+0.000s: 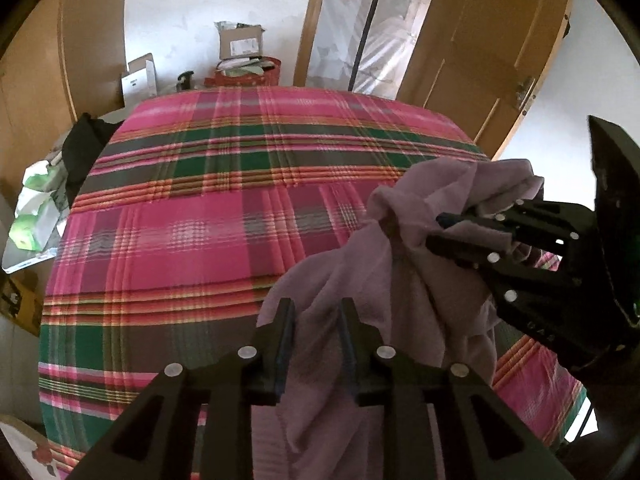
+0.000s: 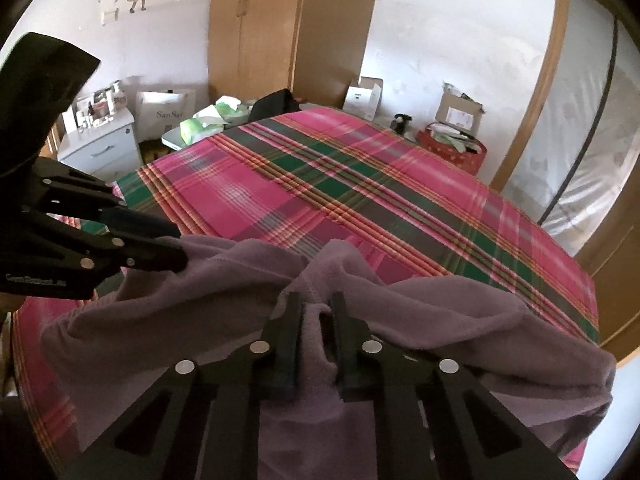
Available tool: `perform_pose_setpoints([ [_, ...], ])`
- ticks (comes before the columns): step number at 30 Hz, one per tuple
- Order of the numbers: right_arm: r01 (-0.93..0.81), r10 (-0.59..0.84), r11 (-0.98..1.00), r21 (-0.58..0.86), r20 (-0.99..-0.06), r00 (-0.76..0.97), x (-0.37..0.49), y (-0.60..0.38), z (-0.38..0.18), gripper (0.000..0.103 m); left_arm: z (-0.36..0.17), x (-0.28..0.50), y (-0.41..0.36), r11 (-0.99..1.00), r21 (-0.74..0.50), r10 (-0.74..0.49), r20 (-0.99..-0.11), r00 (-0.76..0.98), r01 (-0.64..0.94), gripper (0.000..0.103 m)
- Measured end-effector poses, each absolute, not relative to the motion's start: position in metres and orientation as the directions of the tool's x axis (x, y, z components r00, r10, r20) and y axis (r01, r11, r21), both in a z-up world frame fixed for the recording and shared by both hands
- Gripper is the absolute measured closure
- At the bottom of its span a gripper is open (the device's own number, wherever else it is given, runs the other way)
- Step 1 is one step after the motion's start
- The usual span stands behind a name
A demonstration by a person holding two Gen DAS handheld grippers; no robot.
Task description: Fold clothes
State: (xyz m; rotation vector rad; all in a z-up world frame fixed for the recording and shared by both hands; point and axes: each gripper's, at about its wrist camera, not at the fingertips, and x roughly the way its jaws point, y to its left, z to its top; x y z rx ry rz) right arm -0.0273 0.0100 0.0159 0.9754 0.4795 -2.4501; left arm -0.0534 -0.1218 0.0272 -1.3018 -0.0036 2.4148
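**Lilac garment lifted over the plaid bed**

Bunched lilac garment (image 2: 224, 280) is hanging between both tools above the plaid bedspread (image 1: 192, 208). Right gripper (image 2: 316, 312) is pinching a fold; left gripper (image 1: 316, 316) is clamping another narrowly.

**Mauve cloth on a pink plaid**

You have a plain, dusty mauve garment (image 2: 400, 320) with no print, lying on a plaid bedspread (image 1: 224, 208): hot pink ground, crossed by bands of green and dark grey and thin orange and white lines. Your two grippers are matte black with silver rivets. Behind, the wardrobe (image 2: 256, 28) is honey-brown wood and the wall (image 1: 208, 4) white.
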Motion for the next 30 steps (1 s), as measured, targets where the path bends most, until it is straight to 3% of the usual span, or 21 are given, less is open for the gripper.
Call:
perform_pose_setpoints([
  [8,0.488,-0.275,-0.860,-0.149,-0.670,-0.689,-0.001,0.031,0.032,0.092,0.018,-0.046,-0.117,-0.896,-0.257,0.404,-0.811,-0.424,-0.363,0.080],
  [16,0.423,-0.240,-0.896,-0.136,-0.652,-0.719,0.032,0.063,0.040,0.093,0.020,-0.025,-0.116,-0.884,-0.275,0.430,-0.796,-0.427,-0.378,0.090],
  [30,0.346,-0.213,-0.935,-0.082,-0.652,-0.728,0.068,0.102,0.026,0.093,0.015,0.007,-0.111,-0.864,-0.319,0.474,-0.777,-0.414,-0.390,0.093],
])
